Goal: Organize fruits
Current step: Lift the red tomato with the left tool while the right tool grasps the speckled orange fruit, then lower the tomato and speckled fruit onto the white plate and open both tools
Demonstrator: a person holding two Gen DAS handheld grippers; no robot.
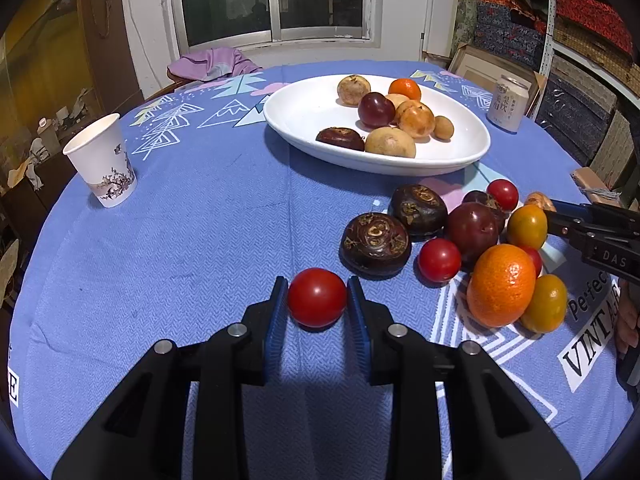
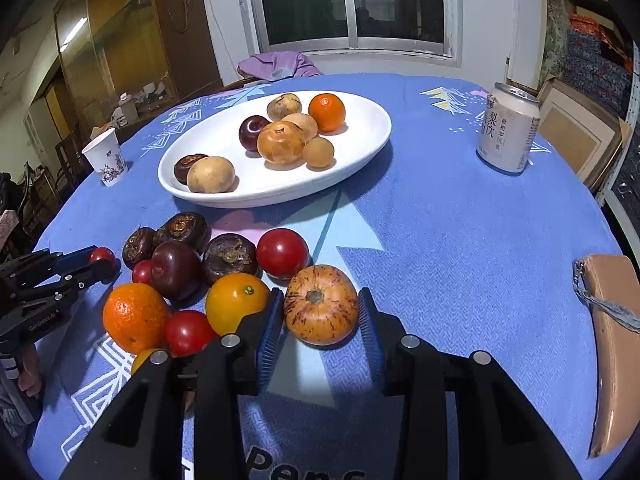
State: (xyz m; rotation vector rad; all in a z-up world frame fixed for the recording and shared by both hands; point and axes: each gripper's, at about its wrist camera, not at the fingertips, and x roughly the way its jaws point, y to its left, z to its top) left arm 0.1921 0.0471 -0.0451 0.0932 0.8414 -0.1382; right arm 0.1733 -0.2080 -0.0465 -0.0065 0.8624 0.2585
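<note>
While both tongs sit low over the blue-clothed tabletop [image 1: 160,240], each has a fruit between its blue pads. Left tongs [image 1: 317,300]: clenched on a small red tomato [image 1: 317,297], pads touching it on both sides, tomato resting on the cloth, apart from the main heap. Right tongs [image 2: 321,310]: grasping a speckled orange-brown fruit [image 2: 321,305] with a dry stem scar on top; pads meet its flanks, though contact on the right side is hard to judge. No earlier view, so nothing on motion.

Loose heap beside the right tongs: yellow-orange tomato [image 2: 236,306] touching the left pad, orange mandarin [image 2: 135,317], dark plum [image 2: 176,269], dark brown water chestnuts [image 2: 229,257], further red tomatoes [image 2: 282,253].

White oval plate [image 2: 360,148] farther back holds sorted fruit: mandarin, plum, tan and brown pieces. Paper cup [image 1: 102,160] stands left of the plate, pale drink can [image 2: 507,128] to its right, both upright.
</note>
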